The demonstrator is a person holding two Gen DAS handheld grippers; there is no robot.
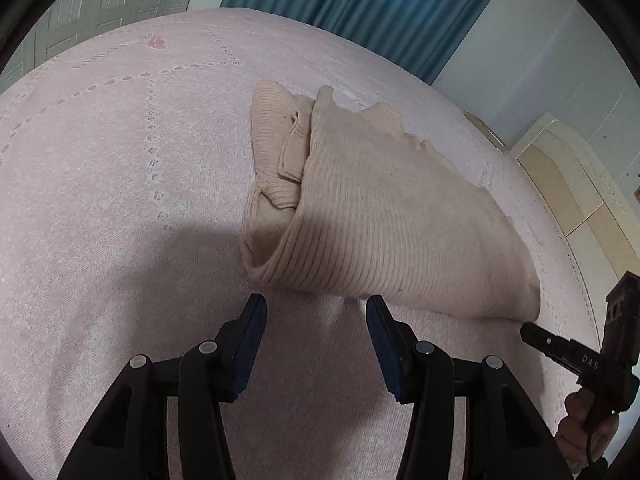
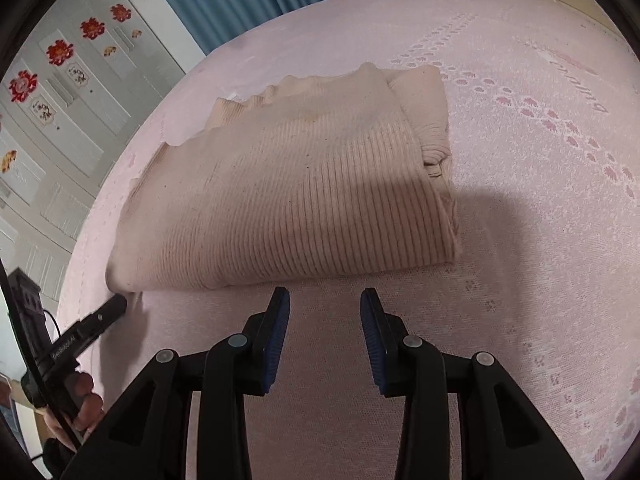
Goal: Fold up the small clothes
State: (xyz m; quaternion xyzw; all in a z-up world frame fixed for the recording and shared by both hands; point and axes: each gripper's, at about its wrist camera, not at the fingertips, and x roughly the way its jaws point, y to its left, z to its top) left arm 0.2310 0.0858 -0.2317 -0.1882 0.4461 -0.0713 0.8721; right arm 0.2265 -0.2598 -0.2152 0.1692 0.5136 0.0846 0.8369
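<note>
Bedspread (image 1: 120,208), pale pink with woven paw-print rows and a darker pink motif near its far side, covers the whole work surface in both wrist views. Blue curtain (image 1: 360,8) hangs behind the bed; grey cabinet doors with red flower stickers (image 2: 60,52) stand at the left of the right wrist view. Tiled floor (image 1: 576,208) shows past the bed edge at right of the left wrist view.

Folded garment (image 2: 288,200), beige ribbed knit, lies flat on the bedspread, doubled over itself. Rounded fold edge faces both cameras. Ragged hem edges lie on the far side. A smaller ribbed part with a narrow flap (image 1: 292,148) sticks out from under the top layer at the garment's left end in the left wrist view.

Left gripper (image 1: 316,312): jaws set well apart, nothing between the blue pads, tips just short of the near fold edge, not touching the cloth as far as can be seen. Seen from the right wrist view, one of its black fingers reaches the garment's near left corner; contact cannot be confirmed.

Right gripper (image 2: 324,304): jaws likewise spread, holding nothing, tips just below the near fold edge, above bare bedspread. Its finger appears at the garment's near right corner in the left wrist view.
</note>
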